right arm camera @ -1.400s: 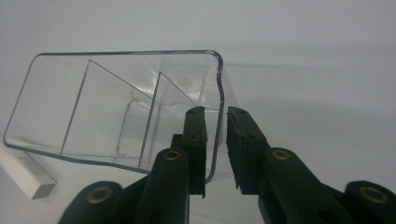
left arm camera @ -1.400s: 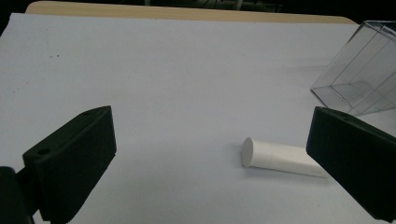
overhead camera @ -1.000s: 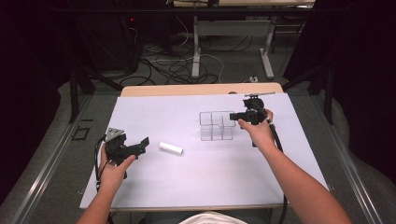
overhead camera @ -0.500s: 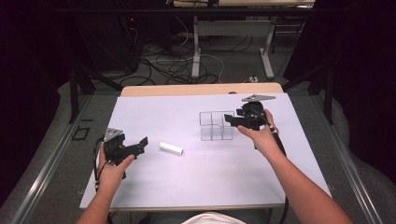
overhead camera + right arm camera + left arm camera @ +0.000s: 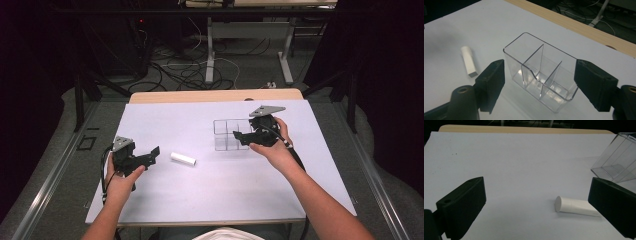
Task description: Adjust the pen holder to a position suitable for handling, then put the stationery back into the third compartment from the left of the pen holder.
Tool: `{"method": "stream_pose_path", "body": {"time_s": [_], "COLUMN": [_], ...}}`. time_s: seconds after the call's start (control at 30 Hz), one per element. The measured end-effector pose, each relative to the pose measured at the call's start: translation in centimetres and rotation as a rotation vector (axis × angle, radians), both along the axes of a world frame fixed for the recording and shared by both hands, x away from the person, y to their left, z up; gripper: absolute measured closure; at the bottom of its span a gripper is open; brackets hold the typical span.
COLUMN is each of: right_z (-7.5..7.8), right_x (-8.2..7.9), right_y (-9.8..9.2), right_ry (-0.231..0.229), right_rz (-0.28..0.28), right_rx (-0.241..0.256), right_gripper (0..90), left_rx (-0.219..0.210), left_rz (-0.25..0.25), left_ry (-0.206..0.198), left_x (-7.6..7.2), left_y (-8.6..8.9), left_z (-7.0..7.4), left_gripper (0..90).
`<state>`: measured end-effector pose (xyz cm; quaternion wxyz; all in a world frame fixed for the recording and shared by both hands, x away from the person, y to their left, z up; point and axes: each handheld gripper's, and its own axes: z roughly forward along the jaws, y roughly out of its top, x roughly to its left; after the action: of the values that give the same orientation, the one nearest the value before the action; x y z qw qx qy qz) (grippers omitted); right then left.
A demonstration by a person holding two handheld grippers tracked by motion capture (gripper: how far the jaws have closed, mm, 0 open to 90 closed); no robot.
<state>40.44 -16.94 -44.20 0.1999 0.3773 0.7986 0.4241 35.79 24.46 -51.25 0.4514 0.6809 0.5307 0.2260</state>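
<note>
Two grippers, both with jaws wide apart, nothing held. White tube (image 5: 183, 159) lies flat on tabletop (image 5: 165, 125), between left gripper (image 5: 150, 155) and clear divided box (image 5: 231, 134), apart from both. Right gripper (image 5: 239, 138) hovers at box, jaws straddling it. We judge the step: steady box with right, close left on tube's middle across its width, lift level, lower into a compartment. Risk: tube rolls if nudged.
</note>
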Motion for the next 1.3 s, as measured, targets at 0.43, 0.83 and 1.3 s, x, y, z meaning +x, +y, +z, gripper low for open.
{"method": "stream_pose_path", "body": {"time_s": [0.43,0.83,1.3], "right_z": [0.3,0.3,-0.2], "right_x": [0.0,0.3,1.0], "right_y": [3.4,6.2,9.0], "right_ry": [-0.006,0.000,0.070], "right_rz": [0.061,0.170,0.277], "right_rx": [-0.021,-0.079,-0.118], "right_gripper": [14.1,16.9,36.9], "left_rx": [-0.008,-0.031,-0.017], "left_rz": [-0.021,0.016,0.013], "left_ry": [-0.028,-0.017,-0.010], "left_x": [-0.2,-0.1,-0.1], "left_y": [0.1,0.7,1.0], "left_z": [0.1,0.1,0.0], "left_gripper": [0.1,0.1,0.1]}}
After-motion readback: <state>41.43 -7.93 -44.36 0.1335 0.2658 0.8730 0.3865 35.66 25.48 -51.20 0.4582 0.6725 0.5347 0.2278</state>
